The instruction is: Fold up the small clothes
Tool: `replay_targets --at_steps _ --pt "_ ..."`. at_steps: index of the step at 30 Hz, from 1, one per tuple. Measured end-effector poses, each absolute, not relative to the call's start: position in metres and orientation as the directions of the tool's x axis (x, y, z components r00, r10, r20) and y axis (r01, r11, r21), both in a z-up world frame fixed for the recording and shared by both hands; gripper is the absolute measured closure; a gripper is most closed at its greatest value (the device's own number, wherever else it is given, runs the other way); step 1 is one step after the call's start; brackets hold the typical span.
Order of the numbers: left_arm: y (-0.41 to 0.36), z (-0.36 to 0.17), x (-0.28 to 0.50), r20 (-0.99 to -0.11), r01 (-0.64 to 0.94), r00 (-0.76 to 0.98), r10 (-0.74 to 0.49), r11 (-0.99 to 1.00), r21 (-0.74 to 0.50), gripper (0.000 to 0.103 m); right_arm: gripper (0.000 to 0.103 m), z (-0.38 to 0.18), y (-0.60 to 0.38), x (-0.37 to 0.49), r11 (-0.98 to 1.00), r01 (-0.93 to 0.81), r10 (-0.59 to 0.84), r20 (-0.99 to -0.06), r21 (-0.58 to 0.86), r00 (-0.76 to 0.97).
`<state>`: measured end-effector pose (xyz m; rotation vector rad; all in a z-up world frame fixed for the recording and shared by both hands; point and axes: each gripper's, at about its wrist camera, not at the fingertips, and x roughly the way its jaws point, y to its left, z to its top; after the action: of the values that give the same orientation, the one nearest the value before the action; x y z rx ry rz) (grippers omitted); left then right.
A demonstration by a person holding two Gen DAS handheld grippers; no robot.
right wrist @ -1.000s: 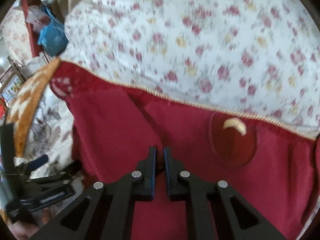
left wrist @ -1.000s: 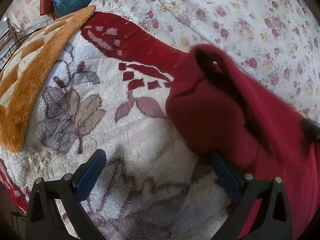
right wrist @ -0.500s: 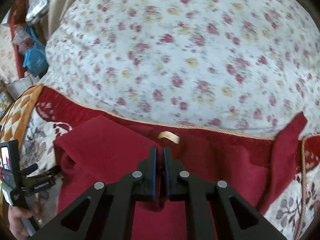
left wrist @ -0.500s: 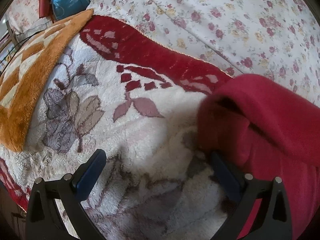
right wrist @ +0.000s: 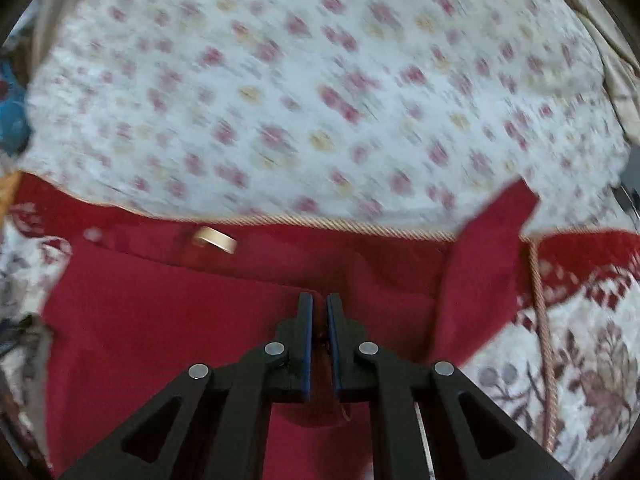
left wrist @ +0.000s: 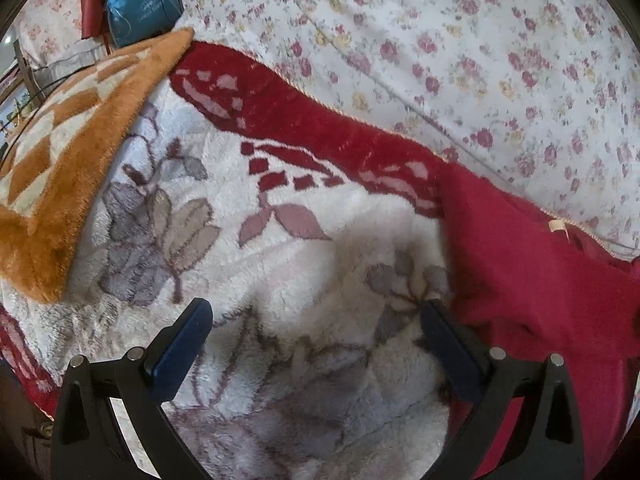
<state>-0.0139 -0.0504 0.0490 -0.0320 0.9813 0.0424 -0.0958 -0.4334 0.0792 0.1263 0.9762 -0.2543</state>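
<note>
- Fleecy blanket covers the bed beneath a flowered quilt.
- Left gripper spread wide, empty; red garment at its 3 o'clock.
- Right gripper fingers pinch the garment's fold.

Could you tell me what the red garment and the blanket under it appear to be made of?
The red garment looks like a soft matte knit or fleece: no sheen, slightly fuzzy edges, limp folds; the exact fibre is unclear. The blanket appears to be plush synthetic pile, judging by its long fluffy nap and woven-in flower pattern.
</note>
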Motion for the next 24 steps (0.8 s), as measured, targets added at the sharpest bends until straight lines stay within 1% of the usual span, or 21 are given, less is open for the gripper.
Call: replay_targets --at_steps 1,2,3,4,5,7,9,12,14,15,18,20,23,24 --pt "-0.051 0.049 -0.013 -0.83 -0.053 0.557 0.022 0.999 -0.009 0.0 0.088 0.071 -0.438 -0.094 0.959 0.283 -0.151 -0.844 0.001 0.514" --pt "-0.051 0.049 -0.012 -0.833 -0.052 0.554 0.017 0.999 -0.014 0.0 0.068 0.069 -0.44 -0.094 0.955 0.295 -0.135 -0.851 0.025 0.508" --pt "-0.052 0.048 -0.011 -0.836 -0.047 0.548 0.01 0.999 -0.019 0.0 0.046 0.07 -0.441 -0.095 0.953 0.297 -0.11 -0.847 0.058 0.52" --pt "-0.055 0.047 -0.011 -0.838 -0.04 0.546 0.004 0.999 -0.021 0.0 0.04 0.076 -0.437 -0.099 0.95 0.287 -0.062 -0.823 0.125 0.565" --pt "-0.056 0.047 -0.011 -0.836 -0.035 0.549 0.002 0.999 -0.02 0.0 0.036 0.08 -0.431 -0.1 0.952 0.265 -0.038 -0.806 0.15 0.59" --pt "-0.06 0.048 -0.011 -0.83 -0.023 0.557 -0.007 0.999 -0.024 0.0 0.036 0.087 -0.406 -0.094 0.971 0.182 0.014 -0.793 0.157 0.608" --pt "-0.065 0.048 -0.01 -0.829 -0.007 0.559 -0.013 1.0 -0.021 0.0 0.036 0.088 -0.373 -0.084 0.979 0.073 0.107 -0.788 0.189 0.607" --pt "-0.073 0.038 -0.005 -0.839 0.004 0.541 0.055 0.998 0.068 0.0 0.038 0.074 -0.313 -0.064 0.972 -0.074 0.226 -0.795 0.223 0.564" --pt "-0.074 0.03 -0.001 -0.851 0.002 0.518 0.087 0.995 0.103 0.0 0.043 0.062 -0.282 -0.051 0.969 -0.138 0.247 -0.801 0.205 0.545" --pt "-0.073 0.026 0.001 -0.856 -0.001 0.508 0.097 0.994 0.111 0.0 0.043 0.053 -0.27 -0.044 0.968 -0.162 0.251 -0.81 0.194 0.53" --pt "-0.069 0.018 0.009 -0.867 -0.021 0.485 0.116 0.992 0.121 0.0 0.043 0.016 -0.244 -0.022 0.972 -0.157 0.227 -0.864 0.174 0.449" --pt "-0.064 0.022 0.009 -0.867 -0.035 0.489 0.092 0.996 0.086 0.0 0.043 0.018 -0.242 -0.02 0.977 -0.144 0.207 -0.848 0.156 0.488" --pt "-0.06 0.035 0.005 -0.845 -0.04 0.53 0.067 0.998 0.053 0.0 0.043 0.031 -0.256 -0.026 0.969 -0.11 0.247 -0.831 0.222 0.499" --pt "-0.058 0.042 0.003 -0.83 -0.047 0.555 0.059 0.998 0.039 0.0 0.041 0.036 -0.261 -0.032 0.968 -0.108 0.249 -0.825 0.226 0.508"
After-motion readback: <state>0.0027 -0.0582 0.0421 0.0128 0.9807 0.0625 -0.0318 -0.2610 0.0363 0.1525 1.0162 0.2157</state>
